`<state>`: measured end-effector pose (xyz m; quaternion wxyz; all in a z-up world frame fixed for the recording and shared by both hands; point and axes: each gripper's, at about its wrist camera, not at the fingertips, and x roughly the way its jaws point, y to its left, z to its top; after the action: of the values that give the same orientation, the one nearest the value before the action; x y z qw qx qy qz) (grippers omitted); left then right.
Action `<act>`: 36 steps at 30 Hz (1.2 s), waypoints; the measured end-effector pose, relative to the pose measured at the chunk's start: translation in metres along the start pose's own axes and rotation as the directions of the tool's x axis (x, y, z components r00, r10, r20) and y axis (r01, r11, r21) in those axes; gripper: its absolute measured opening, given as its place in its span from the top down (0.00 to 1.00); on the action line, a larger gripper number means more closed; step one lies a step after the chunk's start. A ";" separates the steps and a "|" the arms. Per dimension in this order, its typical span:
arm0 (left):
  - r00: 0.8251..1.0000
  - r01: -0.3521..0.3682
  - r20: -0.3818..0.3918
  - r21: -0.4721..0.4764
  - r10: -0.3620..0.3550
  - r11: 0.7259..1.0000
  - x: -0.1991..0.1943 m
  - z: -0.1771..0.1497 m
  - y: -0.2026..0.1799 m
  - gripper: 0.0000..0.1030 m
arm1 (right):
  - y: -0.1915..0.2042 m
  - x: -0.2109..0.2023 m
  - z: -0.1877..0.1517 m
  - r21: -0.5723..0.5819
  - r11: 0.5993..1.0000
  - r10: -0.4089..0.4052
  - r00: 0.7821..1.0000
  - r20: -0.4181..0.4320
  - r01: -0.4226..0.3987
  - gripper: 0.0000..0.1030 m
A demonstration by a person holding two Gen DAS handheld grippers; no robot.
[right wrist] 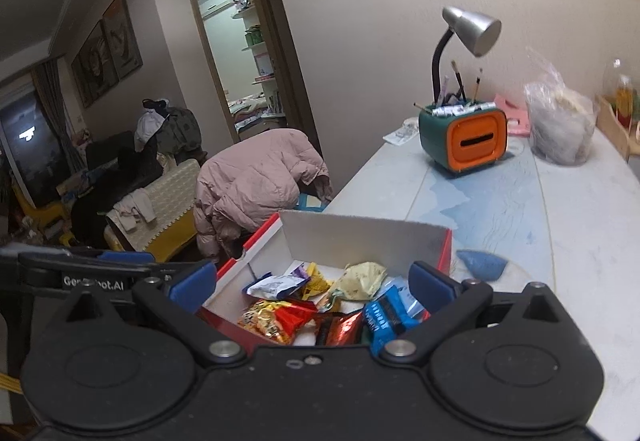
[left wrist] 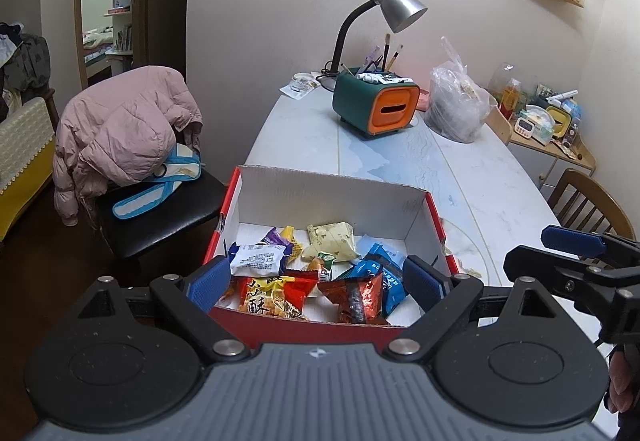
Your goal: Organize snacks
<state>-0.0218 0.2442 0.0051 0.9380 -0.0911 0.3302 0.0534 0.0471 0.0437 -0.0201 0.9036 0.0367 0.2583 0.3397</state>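
Several crinkly snack packets (left wrist: 276, 291); cardboard box (left wrist: 320, 197)

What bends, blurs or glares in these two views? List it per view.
Left wrist view: fisheye bows the table edges and doorframe; glare glints on the red foil packet; the right gripper at the frame edge looks soft. Right wrist view: walls and picture frames curve strongly; the lit doorway and window blow out; the desk lamp is off; the box stays sharp.
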 end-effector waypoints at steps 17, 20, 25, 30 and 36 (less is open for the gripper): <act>1.000 0.004 -0.010 0.003 -0.004 1.000 -0.006 0.001 -0.006 0.09 | 0.001 -0.007 -0.005 -0.024 0.999 -0.034 0.999 -0.004 0.034 0.00; 1.000 0.006 -0.015 0.005 -0.006 1.000 -0.005 0.002 -0.006 0.09 | 0.001 -0.007 -0.006 -0.022 0.999 -0.036 0.999 -0.006 0.036 0.00; 1.000 0.008 -0.016 0.005 -0.008 1.000 -0.006 0.001 -0.006 0.09 | 0.002 -0.008 -0.004 -0.018 0.999 -0.035 0.999 -0.010 0.035 0.01; 1.000 0.007 -0.016 0.008 -0.007 1.000 -0.006 0.001 -0.007 0.09 | 0.001 -0.009 -0.004 -0.019 0.999 -0.033 0.999 -0.011 0.033 0.01; 1.000 0.006 -0.020 0.016 -0.006 1.000 -0.005 0.000 -0.008 0.09 | 0.001 -0.010 -0.004 -0.022 0.999 -0.030 0.999 -0.016 0.030 0.01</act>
<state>-0.0242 0.2360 0.0095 0.9355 -0.0852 0.3396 0.0471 0.0382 0.0376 -0.0189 0.9069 0.0201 0.2623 0.3292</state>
